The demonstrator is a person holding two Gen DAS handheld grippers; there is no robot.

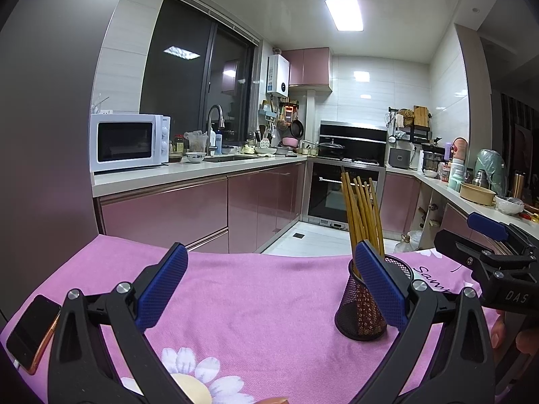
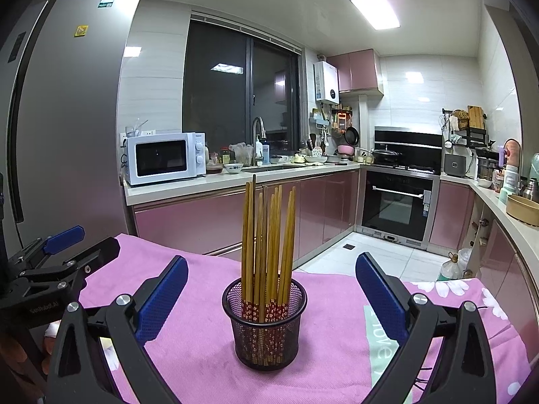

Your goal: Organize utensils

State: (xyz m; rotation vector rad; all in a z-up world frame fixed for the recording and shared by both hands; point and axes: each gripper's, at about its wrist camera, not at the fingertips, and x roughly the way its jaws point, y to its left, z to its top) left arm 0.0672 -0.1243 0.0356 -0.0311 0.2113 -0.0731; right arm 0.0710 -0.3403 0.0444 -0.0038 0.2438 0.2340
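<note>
Both hand-held grippers, left and right, stand released, grasping nothing. Chopsticks sit upright in the mesh holder, directly ahead of the right one. Risk: a careless approach could tip the light holder.

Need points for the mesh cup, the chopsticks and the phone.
mesh cup (image 2: 266,343), right wrist view, front of its black wire wall.
chopsticks (image 2: 267,235), right wrist view, bare wooden shafts mid-bundle above the rim.
phone (image 1: 32,331), left wrist view, middle of its dark screen.
</note>
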